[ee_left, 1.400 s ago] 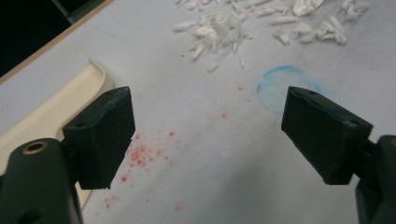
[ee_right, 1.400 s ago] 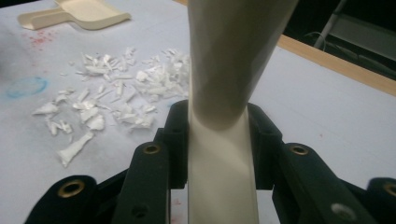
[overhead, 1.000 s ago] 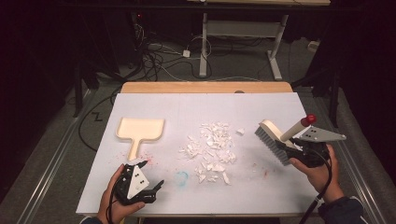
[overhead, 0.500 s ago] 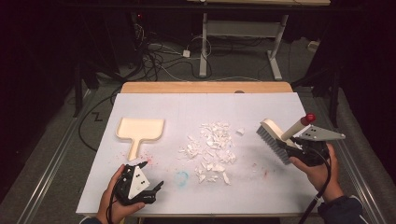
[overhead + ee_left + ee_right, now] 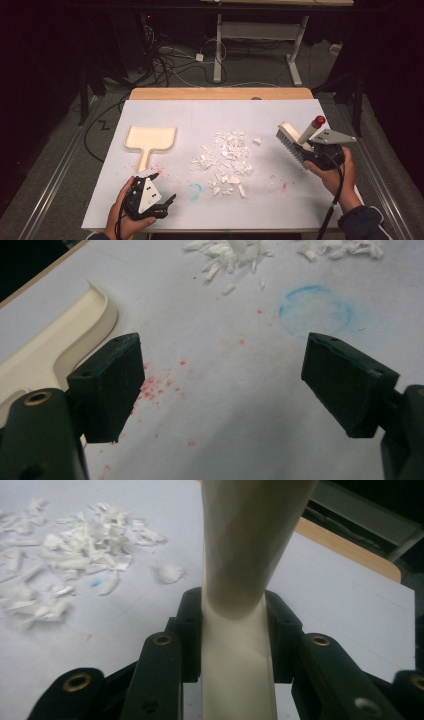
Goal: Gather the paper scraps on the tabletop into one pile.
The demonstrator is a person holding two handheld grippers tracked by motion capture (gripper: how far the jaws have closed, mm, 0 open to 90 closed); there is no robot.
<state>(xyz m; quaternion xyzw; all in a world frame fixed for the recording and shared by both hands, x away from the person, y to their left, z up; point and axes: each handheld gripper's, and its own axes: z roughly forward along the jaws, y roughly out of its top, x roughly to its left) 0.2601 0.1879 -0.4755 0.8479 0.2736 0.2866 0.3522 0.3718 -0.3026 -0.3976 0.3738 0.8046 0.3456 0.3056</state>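
Two grippers are working here: the right gripper is clamping the brush handle near the table's right edge, the left gripper is gaping empty by the dustpan; sweeping the paper scraps leftward needs low, flat bristles.

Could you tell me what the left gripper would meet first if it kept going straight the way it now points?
Probably the bare white table sheet: the left gripper, its fingers open and empty, looks down onto it. Farther along that line lie a blue ring mark and the white scraps; depth is hard to judge.
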